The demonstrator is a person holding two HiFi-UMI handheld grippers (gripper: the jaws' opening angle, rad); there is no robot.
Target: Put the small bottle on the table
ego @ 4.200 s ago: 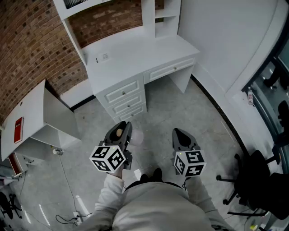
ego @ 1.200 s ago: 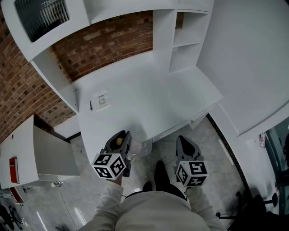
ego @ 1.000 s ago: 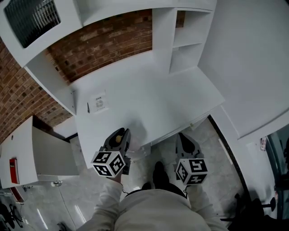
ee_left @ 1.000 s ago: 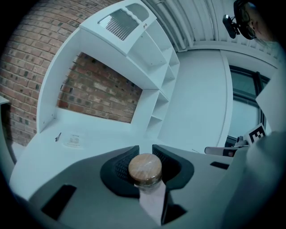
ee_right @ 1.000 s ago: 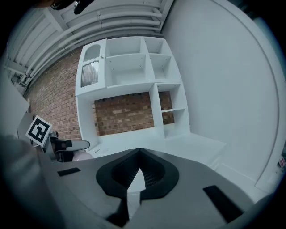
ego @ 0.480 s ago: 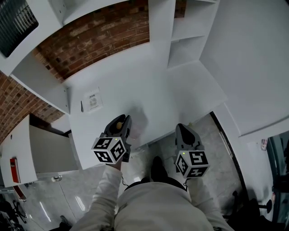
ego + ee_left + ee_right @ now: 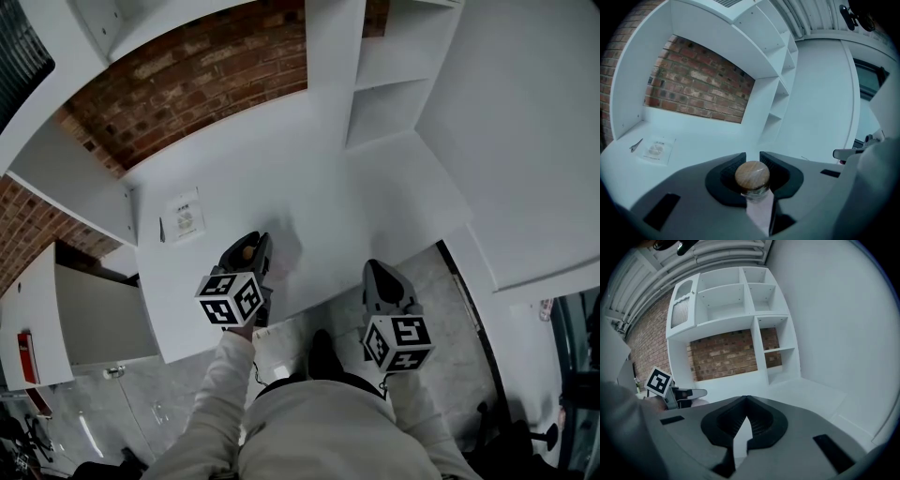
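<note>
Two grippers sit near the front edge of the white table (image 7: 366, 202). The left gripper (image 7: 252, 242) is over the tabletop, just inside that edge, its jaws clamped on the small bottle (image 7: 752, 176). The bottle stands upright between them, its round wooden stopper on top. No view shows whether its base touches the surface. The right gripper (image 7: 374, 269) is at the table's front edge, over the grey floor (image 7: 450, 300), its jaws pressed together with nothing between them. Bare tabletop lies ahead and to the right of the bottle. A paper sheet (image 7: 184, 215) lies to its left, near the left edge. The shelf unit (image 7: 389, 98) and brick wall (image 7: 187, 70) close off the back.
</note>
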